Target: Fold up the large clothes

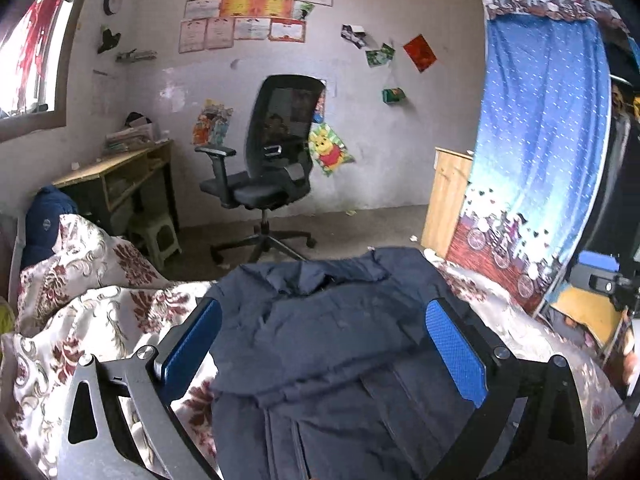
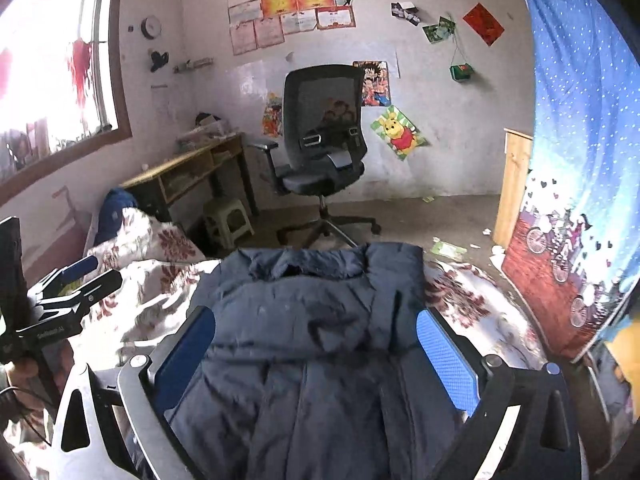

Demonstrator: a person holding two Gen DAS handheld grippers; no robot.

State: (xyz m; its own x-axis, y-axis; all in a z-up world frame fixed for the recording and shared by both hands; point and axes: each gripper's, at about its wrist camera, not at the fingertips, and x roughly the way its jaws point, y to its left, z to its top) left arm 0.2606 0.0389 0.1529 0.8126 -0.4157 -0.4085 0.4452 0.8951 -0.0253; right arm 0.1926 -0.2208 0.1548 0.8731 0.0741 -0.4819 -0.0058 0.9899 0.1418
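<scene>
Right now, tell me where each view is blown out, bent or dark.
Right wrist view: window blown out white at upper left. Left wrist view: curtain bows from fisheye distortion. Both views: black vignette at the corners, and the navy jacket reads dark with little detail.

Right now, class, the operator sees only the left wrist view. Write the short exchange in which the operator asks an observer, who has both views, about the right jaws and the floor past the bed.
Operator: Are the right jaws holding the jacket?
Observer: No. The right gripper has its jaws wide open over the jacket, with nothing pinched.
Operator: Is anything on the floor by the bed's far corner?
Observer: Yes. A green wrapper lies flat on the floor, just past the bed.
</scene>
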